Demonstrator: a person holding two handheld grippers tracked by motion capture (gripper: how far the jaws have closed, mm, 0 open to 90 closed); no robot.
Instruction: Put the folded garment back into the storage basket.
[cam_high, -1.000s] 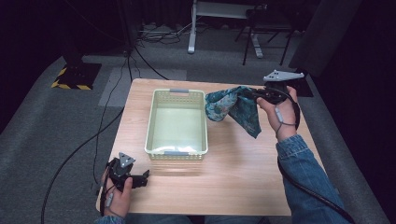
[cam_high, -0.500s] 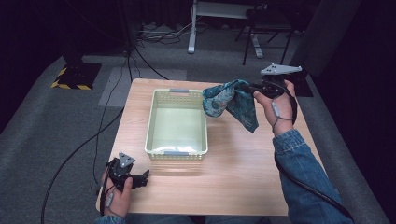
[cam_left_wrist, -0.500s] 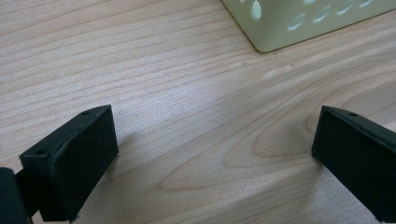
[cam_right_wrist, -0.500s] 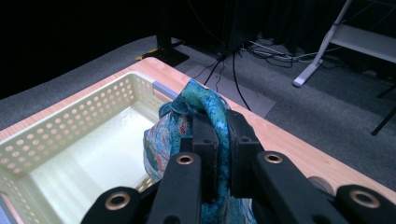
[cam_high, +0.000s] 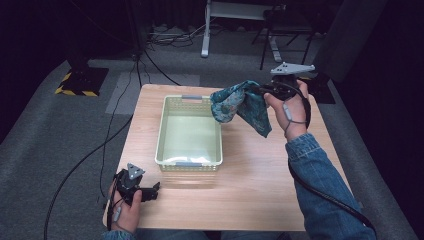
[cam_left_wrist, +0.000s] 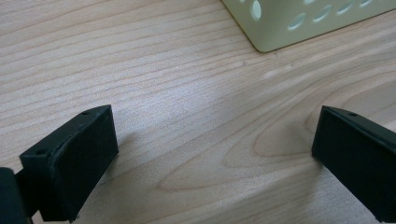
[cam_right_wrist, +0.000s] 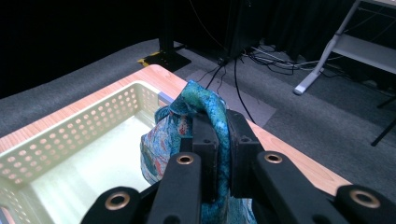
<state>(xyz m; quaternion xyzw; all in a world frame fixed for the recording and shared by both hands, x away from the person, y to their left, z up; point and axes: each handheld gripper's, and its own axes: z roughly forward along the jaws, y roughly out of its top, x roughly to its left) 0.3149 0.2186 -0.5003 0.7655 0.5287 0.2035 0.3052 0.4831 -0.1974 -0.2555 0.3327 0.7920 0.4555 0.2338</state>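
Right hand-held gripper (cam_high: 256, 90) clamps our cloth (cam_high: 239, 102) beside the basket's (cam_high: 189, 163) far right corner; left hand-held gripper (cam_high: 156, 188) rests open, near left.

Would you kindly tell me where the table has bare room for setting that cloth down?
Bare wood lies between the basket and the table's right edge, and along the near edge beside the left gripper. The basket itself is empty. It is crowded only at the basket's far right corner, where the cloth hangs from the right gripper.
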